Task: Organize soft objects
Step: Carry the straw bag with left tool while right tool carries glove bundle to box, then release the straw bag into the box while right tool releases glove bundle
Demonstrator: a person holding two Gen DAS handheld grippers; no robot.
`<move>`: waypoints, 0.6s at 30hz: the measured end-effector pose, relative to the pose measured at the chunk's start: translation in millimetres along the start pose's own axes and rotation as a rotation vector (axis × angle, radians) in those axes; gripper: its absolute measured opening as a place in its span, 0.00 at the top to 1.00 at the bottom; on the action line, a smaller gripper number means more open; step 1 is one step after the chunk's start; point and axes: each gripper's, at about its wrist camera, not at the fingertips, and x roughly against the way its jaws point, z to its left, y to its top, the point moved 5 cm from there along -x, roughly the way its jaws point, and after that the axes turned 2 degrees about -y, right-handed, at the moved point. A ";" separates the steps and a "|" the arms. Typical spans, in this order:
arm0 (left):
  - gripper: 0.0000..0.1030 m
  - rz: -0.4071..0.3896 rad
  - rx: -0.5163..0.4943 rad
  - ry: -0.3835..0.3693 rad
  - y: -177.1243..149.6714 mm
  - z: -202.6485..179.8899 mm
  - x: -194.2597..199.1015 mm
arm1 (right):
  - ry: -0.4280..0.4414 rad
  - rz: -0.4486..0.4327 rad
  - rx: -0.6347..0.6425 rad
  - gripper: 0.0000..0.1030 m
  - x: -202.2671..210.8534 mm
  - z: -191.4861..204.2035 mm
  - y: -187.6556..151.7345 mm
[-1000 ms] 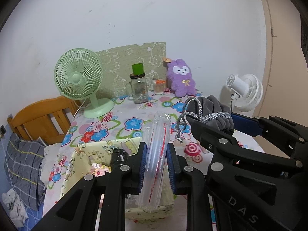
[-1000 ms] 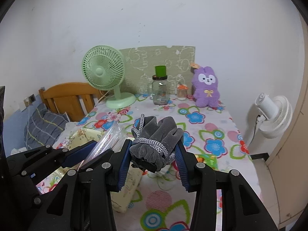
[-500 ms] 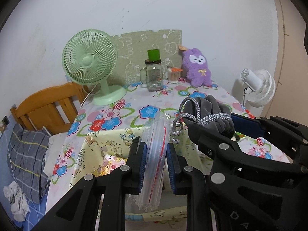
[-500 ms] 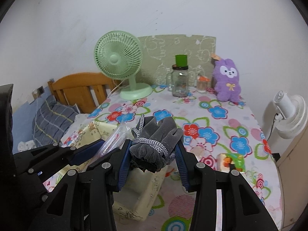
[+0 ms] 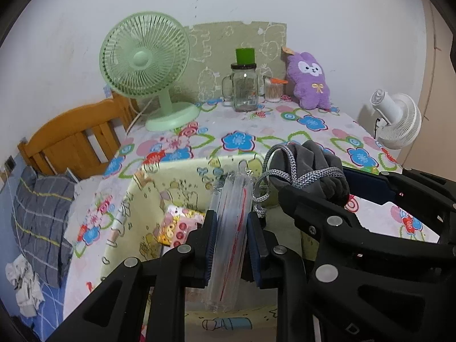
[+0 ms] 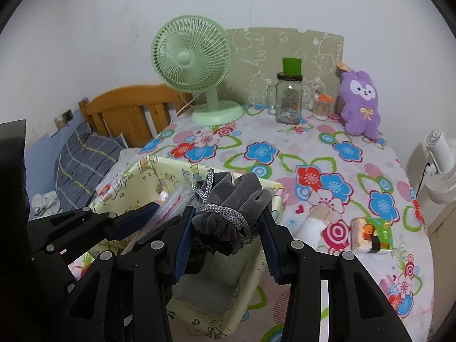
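Observation:
My left gripper (image 5: 230, 222) is shut on a clear plastic zip bag (image 5: 229, 239) with a red seal line, held above the open yellow fabric storage box (image 5: 148, 188). My right gripper (image 6: 225, 228) is shut on a grey glove bundle (image 6: 230, 213) tied with grey-white cord, also above the box (image 6: 136, 176). The glove bundle shows in the left wrist view (image 5: 310, 162) just right of the bag. A colourful packet (image 5: 176, 225) lies inside the box. A purple plush bunny (image 6: 360, 104) sits at the table's back.
On the flowered tablecloth (image 6: 342, 171) stand a green desk fan (image 6: 193, 62), a glass jar with a green cap (image 6: 289, 99) and a small cup (image 6: 320, 108). A small carton (image 6: 370, 235) and white roll (image 6: 310, 228) lie right of the box. A white fan (image 6: 440, 165) and a wooden headboard (image 6: 128, 114) flank the table.
Both grippers, still holding the bag and the glove bundle, have moved forward and down over the yellow box; its inside and the colourful packet now show more fully.

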 end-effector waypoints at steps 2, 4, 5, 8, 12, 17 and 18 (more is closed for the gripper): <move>0.77 0.013 0.012 0.001 -3.8 3.4 -3.8 | -0.001 0.015 0.014 0.54 -4.9 3.5 -1.7; 0.76 0.019 0.019 0.004 -6.2 5.9 -5.4 | 0.005 0.026 0.019 0.54 -9.0 5.1 -2.7; 0.74 0.020 0.025 0.010 -7.3 7.8 -6.3 | 0.009 0.032 0.019 0.54 -11.4 6.6 -3.1; 0.69 0.032 0.040 0.018 -9.9 13.0 -8.4 | 0.010 0.040 0.024 0.54 -16.0 9.9 -3.4; 0.60 0.041 0.049 0.026 -12.2 16.8 -11.0 | 0.018 0.060 0.028 0.54 -20.8 13.5 -4.1; 0.52 0.046 0.046 0.027 -14.5 16.8 -9.7 | 0.040 0.080 0.022 0.53 -25.1 16.1 -5.7; 0.52 0.045 0.045 0.028 -14.5 16.5 -9.0 | 0.044 0.081 0.020 0.52 -25.5 16.3 -5.9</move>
